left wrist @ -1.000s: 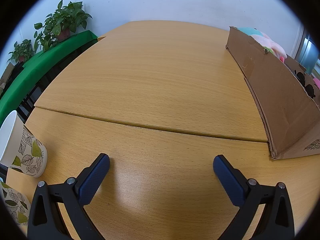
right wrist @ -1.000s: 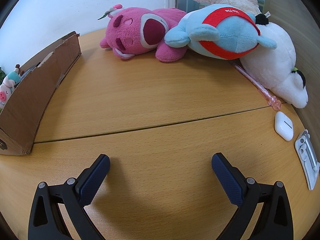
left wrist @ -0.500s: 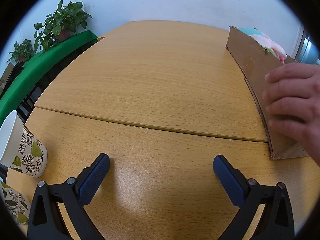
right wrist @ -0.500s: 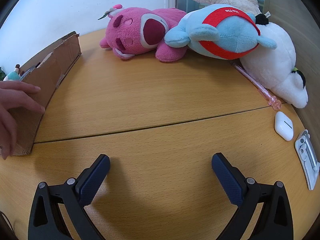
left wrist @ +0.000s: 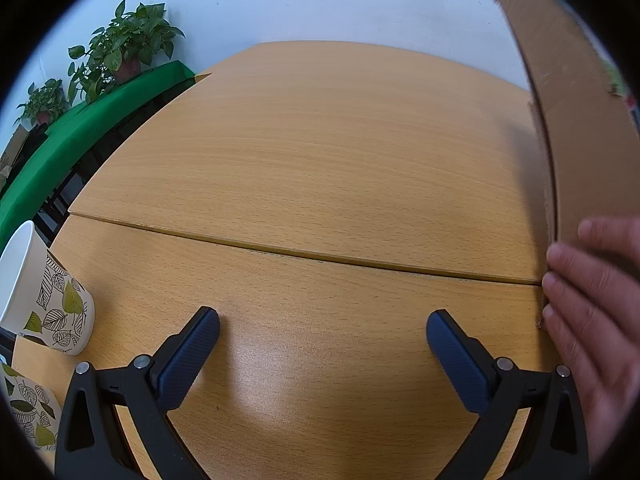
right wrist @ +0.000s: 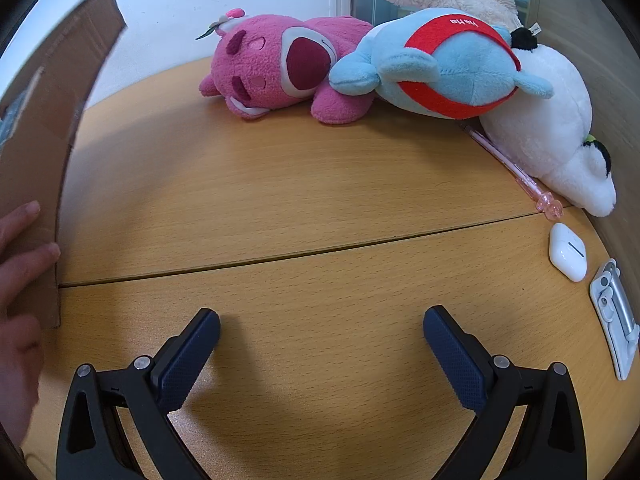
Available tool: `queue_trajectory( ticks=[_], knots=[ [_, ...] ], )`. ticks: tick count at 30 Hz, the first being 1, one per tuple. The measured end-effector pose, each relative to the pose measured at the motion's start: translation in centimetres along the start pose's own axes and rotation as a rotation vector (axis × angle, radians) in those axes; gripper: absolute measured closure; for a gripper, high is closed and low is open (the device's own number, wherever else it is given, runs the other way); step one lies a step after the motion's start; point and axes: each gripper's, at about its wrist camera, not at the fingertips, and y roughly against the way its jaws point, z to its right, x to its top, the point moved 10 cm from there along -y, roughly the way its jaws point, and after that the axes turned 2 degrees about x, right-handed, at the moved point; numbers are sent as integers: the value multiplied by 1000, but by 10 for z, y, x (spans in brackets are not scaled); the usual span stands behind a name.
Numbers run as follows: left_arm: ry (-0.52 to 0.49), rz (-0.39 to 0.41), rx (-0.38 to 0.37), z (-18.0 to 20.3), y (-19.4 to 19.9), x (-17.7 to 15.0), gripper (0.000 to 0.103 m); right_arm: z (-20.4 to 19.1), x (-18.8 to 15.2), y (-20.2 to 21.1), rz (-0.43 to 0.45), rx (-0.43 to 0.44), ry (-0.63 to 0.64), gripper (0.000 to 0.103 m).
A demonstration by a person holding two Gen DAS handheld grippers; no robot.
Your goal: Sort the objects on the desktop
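Both my claws, left (left wrist: 322,329) and right (right wrist: 321,327), gape empty over the table (left wrist: 320,168). A bare hand (left wrist: 592,320) grips the box (left wrist: 576,120); its contents are blurred. Plush toys (right wrist: 400,68) lie beyond.

Beyond my desk (left wrist: 320,152): potted plants (left wrist: 124,50) on a green-covered ledge (left wrist: 100,108), white wall (left wrist: 320,4) behind.

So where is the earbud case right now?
In the right wrist view, the earbud case lies at the table's right edge, between the pink pen tip and a metal clip.
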Motion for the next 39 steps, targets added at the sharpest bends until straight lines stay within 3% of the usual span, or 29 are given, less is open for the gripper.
queue_trajectory(
  ticks=[39],
  knots=[
    [3, 1, 2, 1, -3, 0, 0, 1, 1, -1, -1, -1, 0, 0]
  ],
)
